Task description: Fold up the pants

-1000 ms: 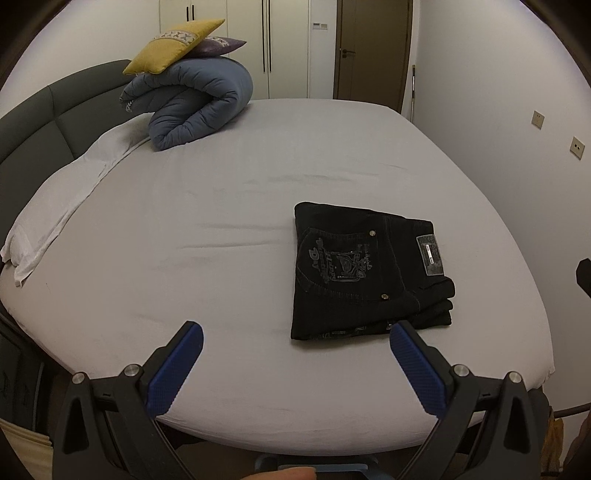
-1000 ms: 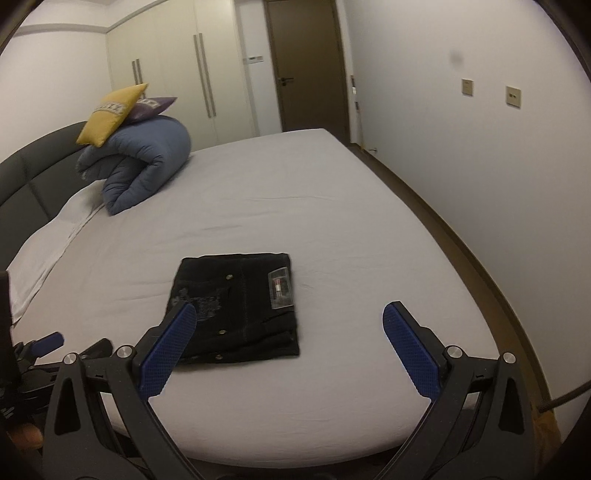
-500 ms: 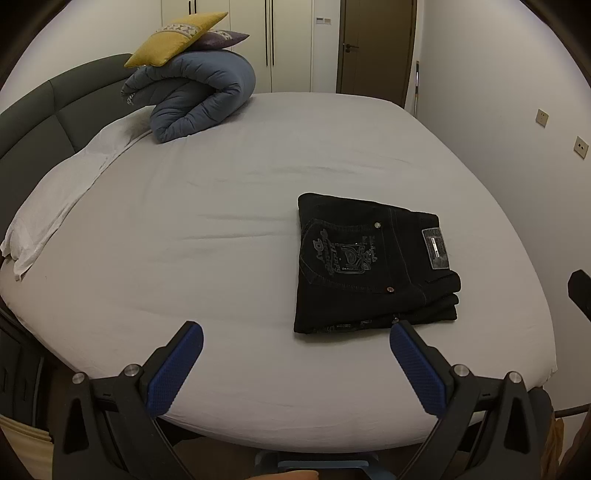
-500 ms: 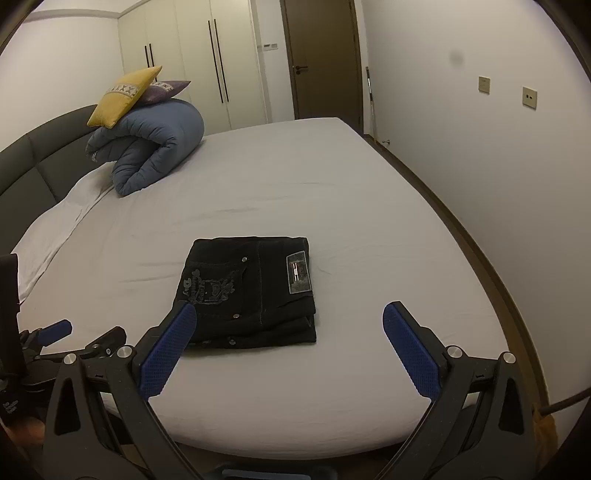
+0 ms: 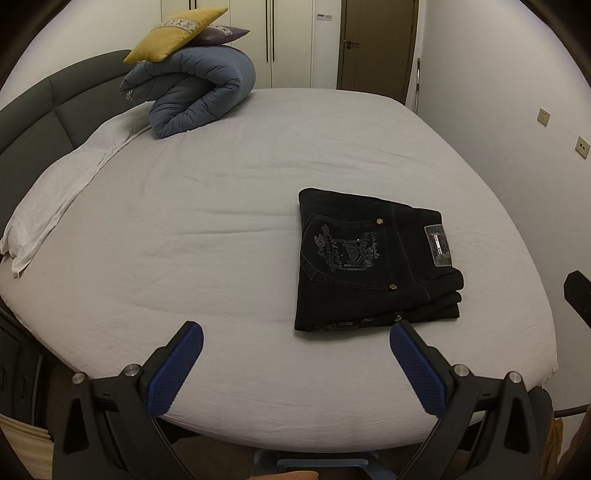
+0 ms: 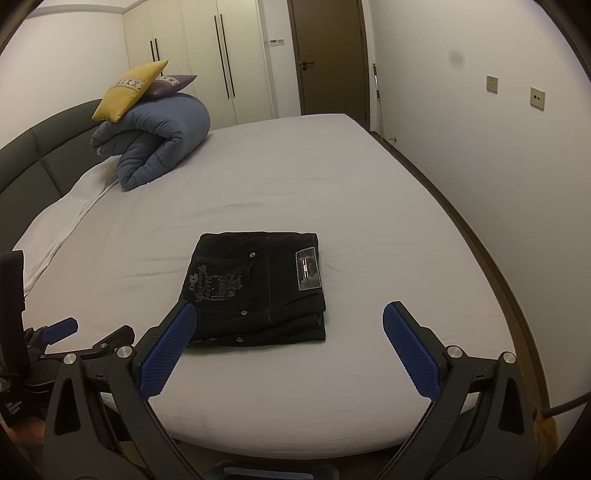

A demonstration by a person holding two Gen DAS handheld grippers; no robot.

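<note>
Black pants (image 5: pixel 373 258) lie folded into a compact rectangle on the grey bed sheet (image 5: pixel 207 229), back pocket embroidery and a waist patch facing up. They also show in the right wrist view (image 6: pixel 258 288). My left gripper (image 5: pixel 295 358) is open and empty, held near the bed's front edge, with the pants just beyond its right finger. My right gripper (image 6: pixel 284 343) is open and empty, hovering in front of the pants. The left gripper shows at the left edge of the right wrist view (image 6: pixel 55 332).
A rolled blue duvet (image 5: pixel 195 92) with a yellow cushion (image 5: pixel 177 35) and a purple cushion on top sits at the far left of the bed. A dark headboard (image 5: pixel 33 110) curves along the left. A wall (image 6: pixel 498 166) runs along the right side.
Both grippers have risen and tilted a little, so the pants sit slightly farther up in both views. The pants have not moved on the bed.
</note>
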